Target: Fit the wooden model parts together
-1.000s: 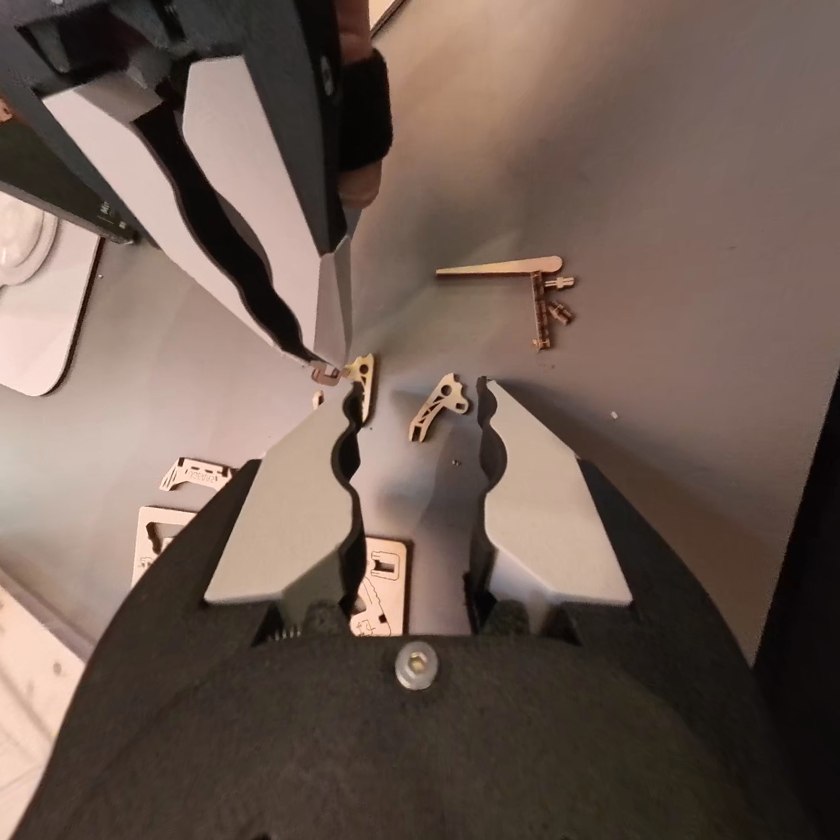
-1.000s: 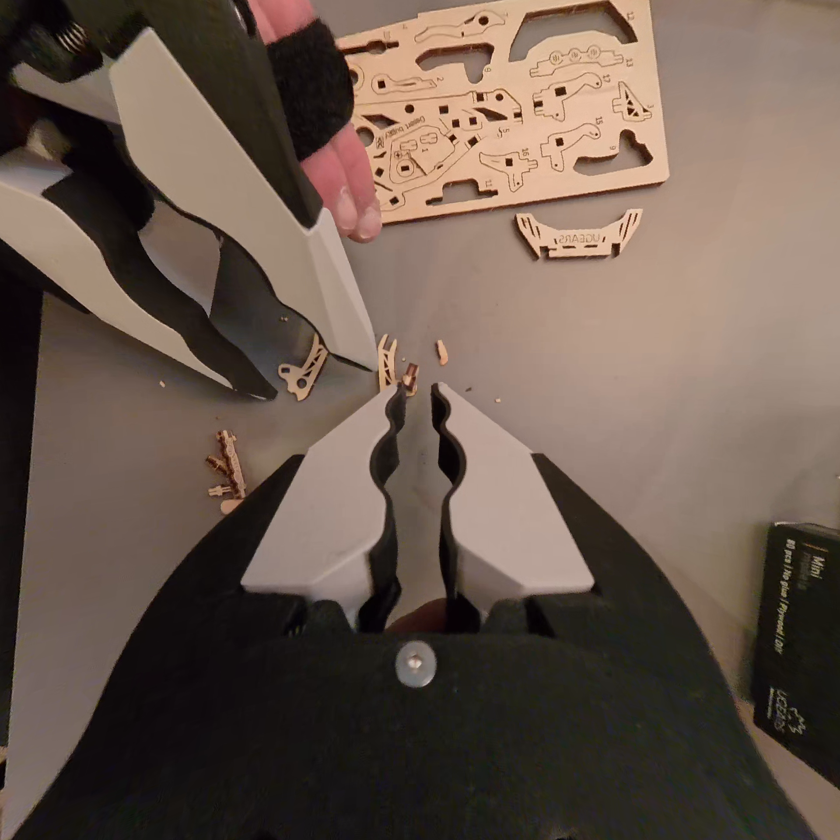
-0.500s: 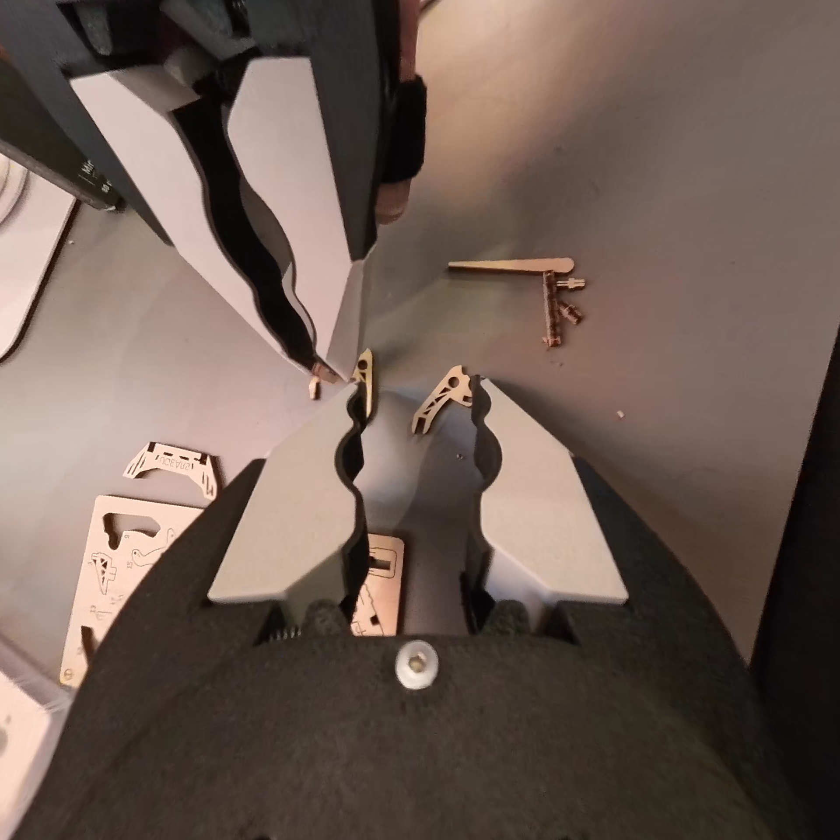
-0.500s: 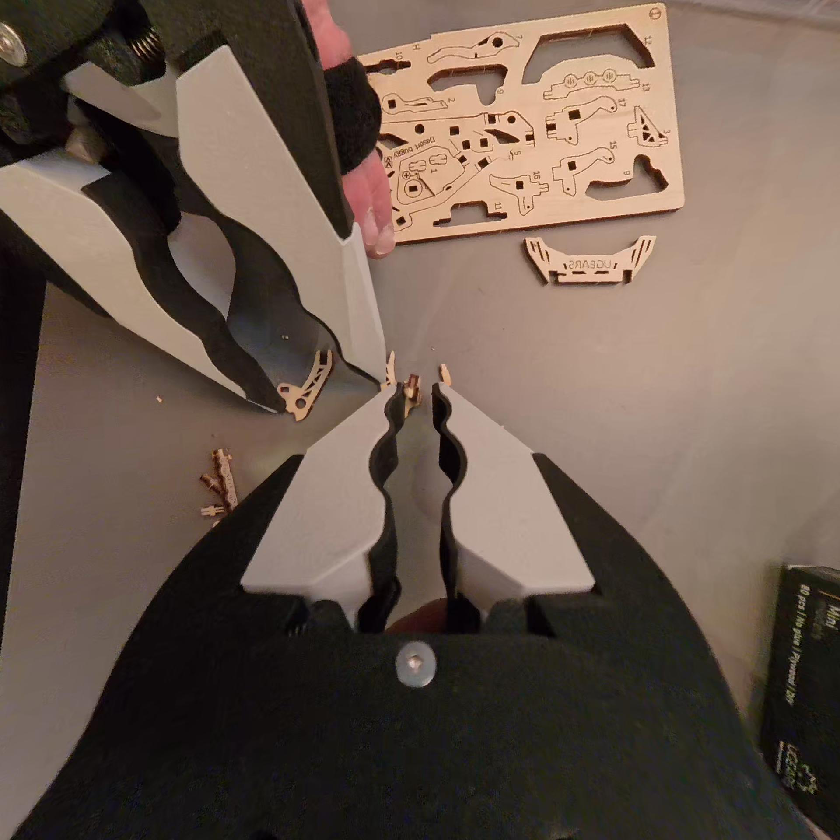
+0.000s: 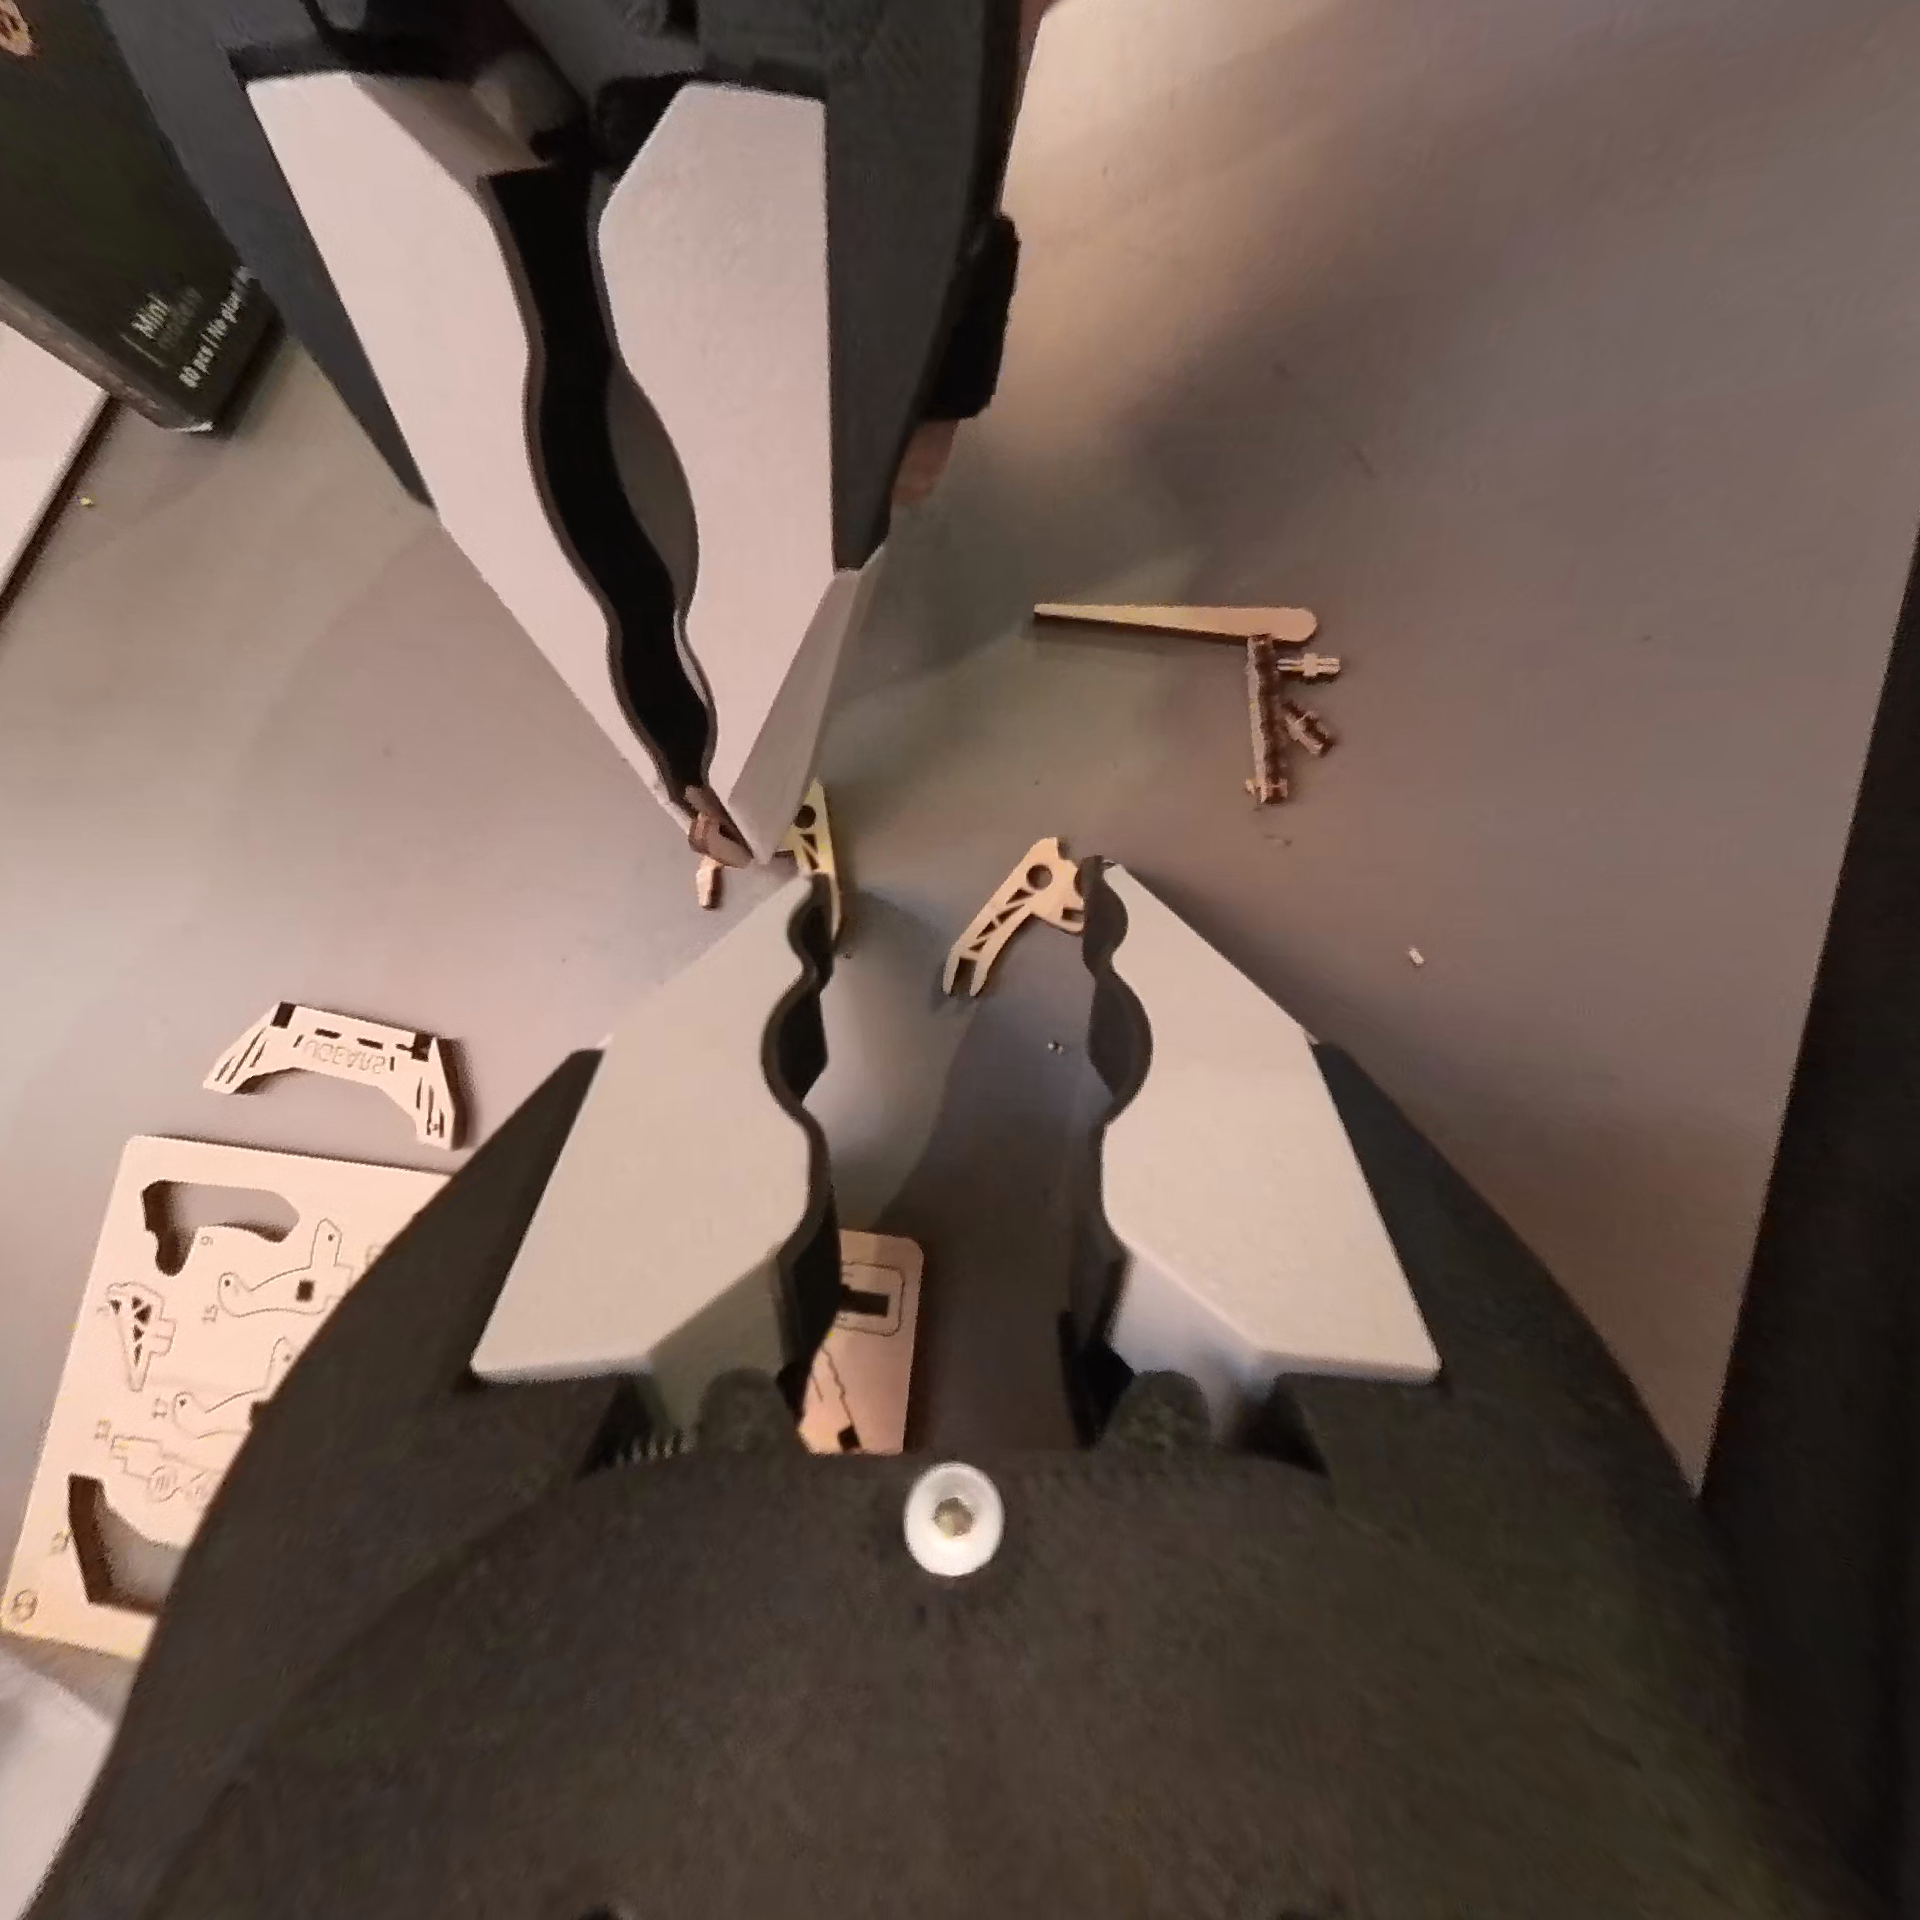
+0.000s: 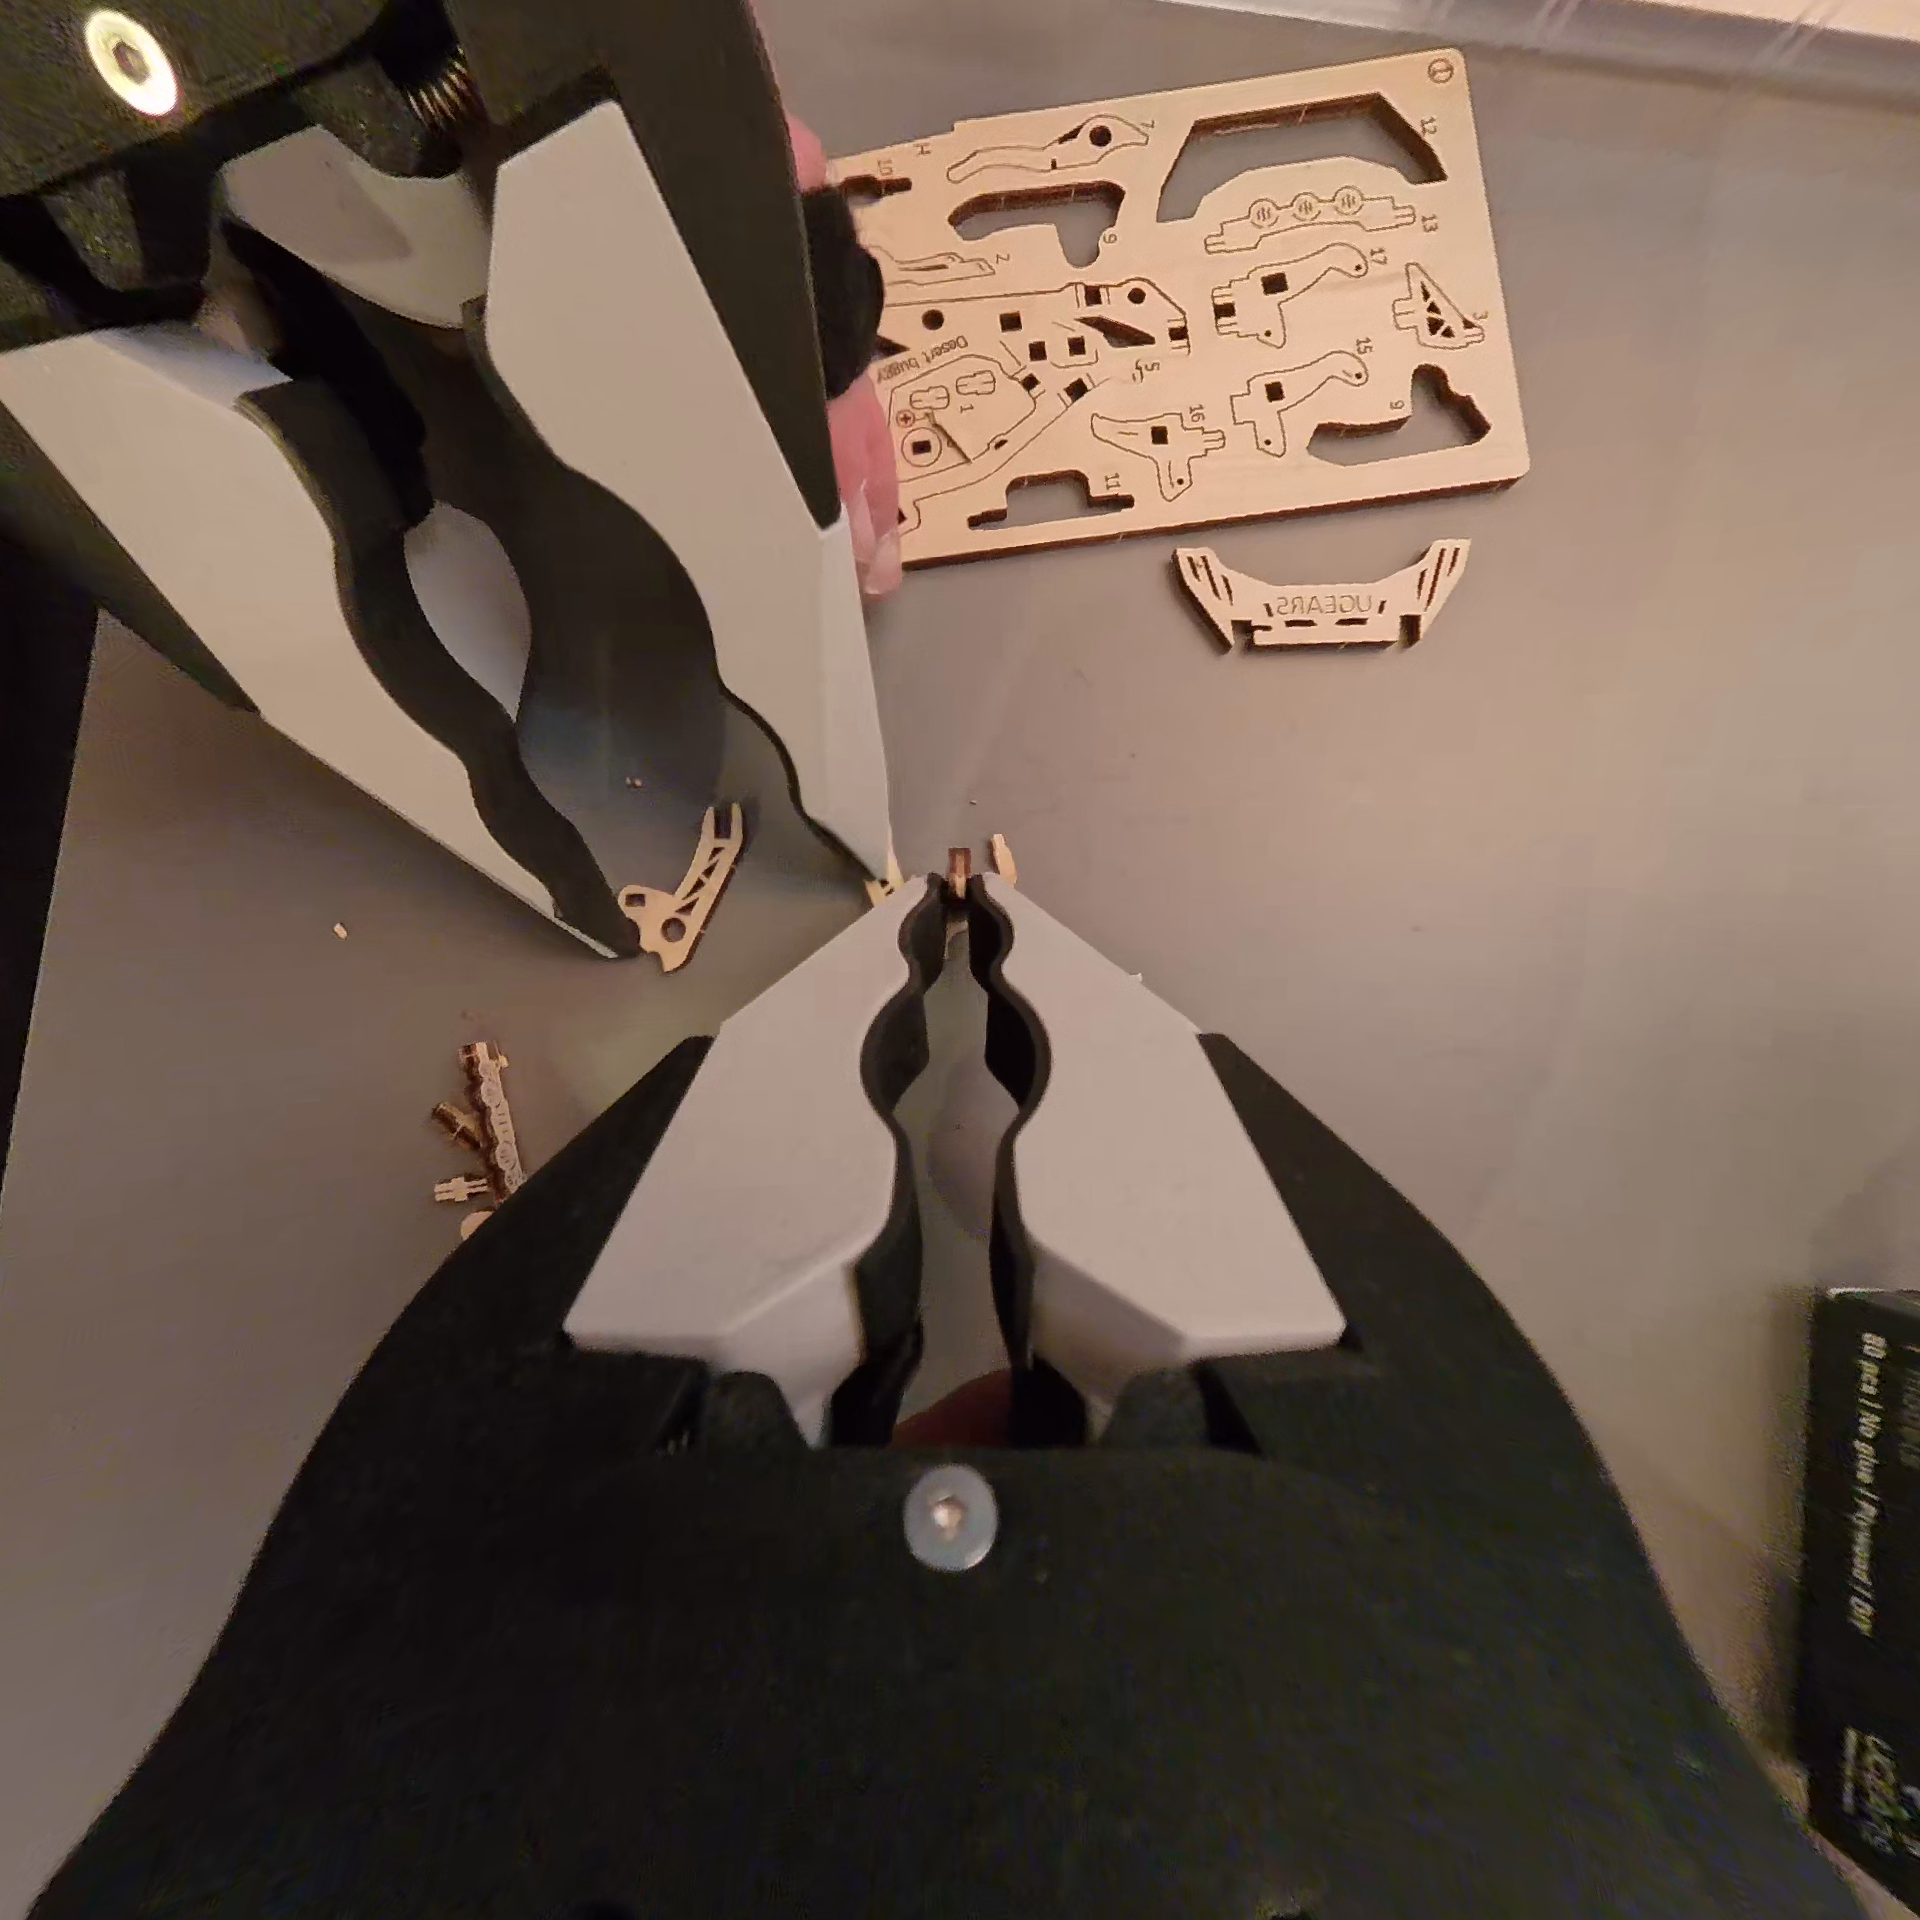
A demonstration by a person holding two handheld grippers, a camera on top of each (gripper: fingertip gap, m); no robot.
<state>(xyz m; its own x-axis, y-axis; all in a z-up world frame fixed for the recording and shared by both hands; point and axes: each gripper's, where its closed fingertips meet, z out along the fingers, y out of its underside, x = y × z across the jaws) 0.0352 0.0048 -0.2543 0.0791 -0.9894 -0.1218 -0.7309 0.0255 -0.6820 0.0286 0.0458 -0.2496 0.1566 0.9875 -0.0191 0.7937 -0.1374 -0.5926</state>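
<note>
The right gripper (image 6: 958, 896) is in the middle of its own view. Its two fingers are almost together, and they pinch a tiny brown wooden piece (image 6: 957, 864) right at the tips. Another tiny wooden bit (image 6: 1001, 856) lies on the gray tabletop (image 6: 1351, 935) just beside it.

The left gripper (image 5: 958, 883) is wide open and holds nothing. A curved wooden part with holes (image 5: 1013, 914) lies flat on the tabletop between its fingers, touching the right fingertip. A second part like it (image 5: 812, 847) stands on its edge by the left fingertip.

In the upper right of the right wrist view lies the big wooden sheet of cut-out parts (image 6: 1299, 343). Just below it is a wide, flat wooden part (image 6: 1322, 603). A small toothed wooden strip with pegs (image 6: 488, 1132) lies at the left. A dark box (image 6: 1865, 1558) sits at the lower right edge.
</note>
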